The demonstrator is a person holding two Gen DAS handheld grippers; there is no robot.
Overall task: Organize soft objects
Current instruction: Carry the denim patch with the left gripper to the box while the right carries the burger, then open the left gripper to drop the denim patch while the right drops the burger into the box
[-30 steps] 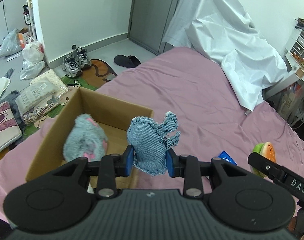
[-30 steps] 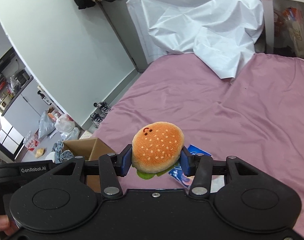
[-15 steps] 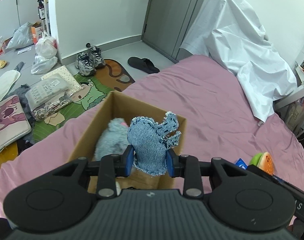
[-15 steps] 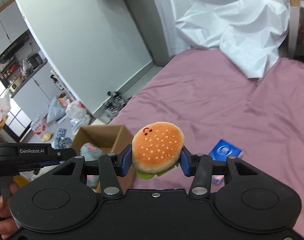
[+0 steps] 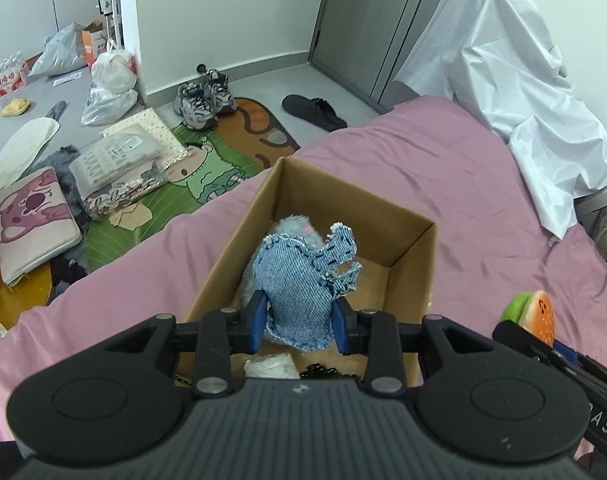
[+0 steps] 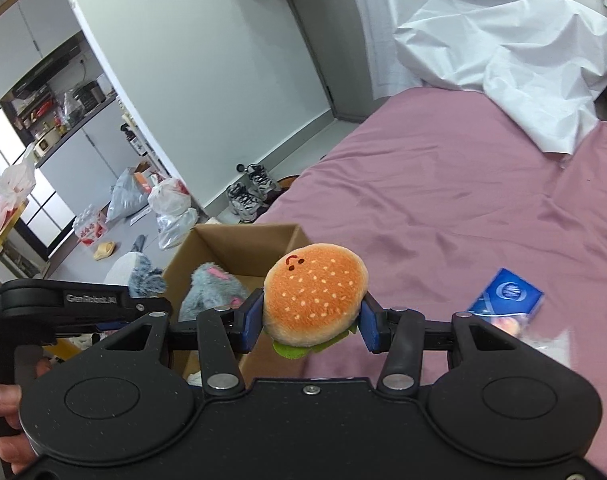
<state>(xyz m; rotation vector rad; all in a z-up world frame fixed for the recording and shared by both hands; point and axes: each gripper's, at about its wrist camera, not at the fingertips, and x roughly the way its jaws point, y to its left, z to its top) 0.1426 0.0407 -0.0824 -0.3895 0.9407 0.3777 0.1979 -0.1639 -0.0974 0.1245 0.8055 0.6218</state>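
Observation:
My left gripper (image 5: 301,326) is shut on a blue denim soft toy (image 5: 303,280) and holds it above the open cardboard box (image 5: 413,256) on the pink bed. A grey furry plush (image 5: 293,223) lies inside the box, also seen in the right wrist view (image 6: 211,286). My right gripper (image 6: 311,326) is shut on an orange plush burger (image 6: 315,296), held just right of the box (image 6: 243,248). The burger also shows at the right edge of the left wrist view (image 5: 533,312).
A blue packet (image 6: 507,294) lies on the pink bed (image 6: 443,184) to the right. A white sheet (image 5: 523,92) is heaped at the bed's far end. Shoes (image 5: 201,98), bags and cushions lie on the floor left of the bed.
Both grippers have moved left toward the box. The denim toy went from beside the box's right wall to over its inside, and the burger came close to the box.

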